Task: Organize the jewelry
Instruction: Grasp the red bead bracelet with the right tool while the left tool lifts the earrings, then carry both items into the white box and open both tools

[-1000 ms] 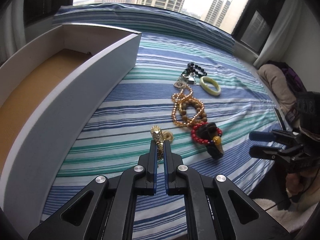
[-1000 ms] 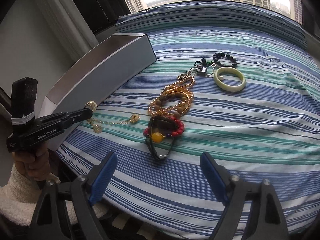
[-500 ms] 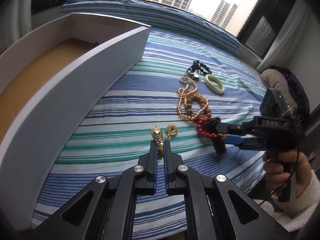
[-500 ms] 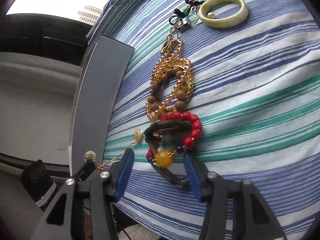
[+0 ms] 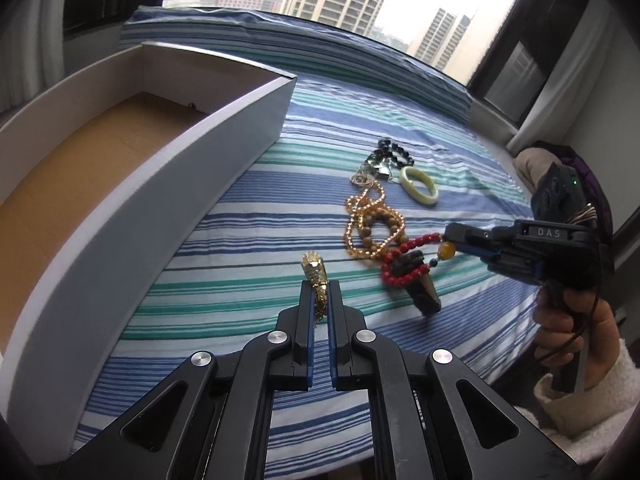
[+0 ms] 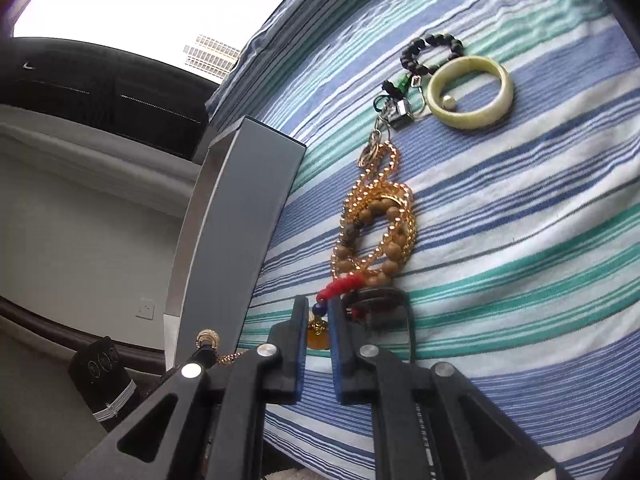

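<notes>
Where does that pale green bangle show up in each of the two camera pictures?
Left wrist view: the pale green bangle lies right of centre on the striped bedspread, beyond the gold bead chain.
Right wrist view: upper right, flat on the bedspread.
Shared landmark: the black bead bracelet just beyond the bangle.

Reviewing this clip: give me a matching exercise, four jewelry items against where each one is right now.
Items:
1. gold chain
2. red bead bracelet
3. pale green bangle
4. black bead bracelet

Places:
A. farthest from the grippers on the striped cloth
B. flat on the cloth, a small bead inside its ring
C. clamped in the left gripper
D. its amber bead between the closing jaws of the right gripper

Pairs: 1-C, 2-D, 3-B, 4-A
</notes>
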Demonstrator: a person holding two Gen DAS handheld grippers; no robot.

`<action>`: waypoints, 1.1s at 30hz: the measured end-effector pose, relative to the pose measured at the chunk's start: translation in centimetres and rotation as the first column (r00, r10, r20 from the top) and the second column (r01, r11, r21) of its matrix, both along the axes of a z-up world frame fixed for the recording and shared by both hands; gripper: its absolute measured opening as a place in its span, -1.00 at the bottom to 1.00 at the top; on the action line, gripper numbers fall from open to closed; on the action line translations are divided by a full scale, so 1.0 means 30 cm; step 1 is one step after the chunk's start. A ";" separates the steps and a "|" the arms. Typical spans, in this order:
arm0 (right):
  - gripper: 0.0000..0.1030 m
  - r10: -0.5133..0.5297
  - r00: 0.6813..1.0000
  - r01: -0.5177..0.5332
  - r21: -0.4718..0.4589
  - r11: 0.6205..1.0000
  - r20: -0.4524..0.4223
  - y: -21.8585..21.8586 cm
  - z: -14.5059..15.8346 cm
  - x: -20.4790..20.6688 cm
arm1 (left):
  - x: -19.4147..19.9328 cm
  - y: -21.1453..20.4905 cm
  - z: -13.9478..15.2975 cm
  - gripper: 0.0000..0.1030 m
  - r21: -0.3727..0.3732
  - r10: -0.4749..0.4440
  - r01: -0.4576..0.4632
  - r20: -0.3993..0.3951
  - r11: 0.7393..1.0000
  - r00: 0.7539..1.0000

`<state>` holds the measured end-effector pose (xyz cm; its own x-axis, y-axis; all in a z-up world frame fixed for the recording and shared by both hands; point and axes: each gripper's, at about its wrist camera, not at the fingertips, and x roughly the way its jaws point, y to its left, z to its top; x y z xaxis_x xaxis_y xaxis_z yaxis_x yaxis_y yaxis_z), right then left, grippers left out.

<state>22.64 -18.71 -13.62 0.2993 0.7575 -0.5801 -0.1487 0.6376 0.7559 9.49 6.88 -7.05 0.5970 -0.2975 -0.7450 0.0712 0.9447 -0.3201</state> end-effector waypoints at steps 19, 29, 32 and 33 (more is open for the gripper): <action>-0.80 0.253 0.919 -0.253 -0.041 0.967 0.302 0.259 0.451 0.028 | -0.137 0.286 0.389 -0.94 -0.093 0.224 -0.214 0.114 0.972 0.968; -0.99 0.421 0.817 -0.418 -0.096 0.903 0.394 0.724 0.573 0.054 | -0.169 0.578 0.334 -0.94 -0.013 0.472 -0.474 0.111 0.881 0.874; -0.98 0.427 0.806 -0.408 -0.137 0.902 0.409 0.790 0.592 0.074 | -0.180 0.640 0.280 -0.94 -0.020 0.511 -0.511 0.078 0.859 0.856; -0.92 0.444 0.803 -0.418 -0.157 0.895 0.397 0.798 0.588 0.080 | -0.191 0.649 0.274 -0.94 -0.023 0.516 -0.516 0.072 0.856 0.854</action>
<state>25.05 5.22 4.01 0.1708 0.8340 -0.5247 -0.7072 0.4746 0.5241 3.77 26.35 1.17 0.7179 0.0667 -0.6930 -0.4029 0.8515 -0.3355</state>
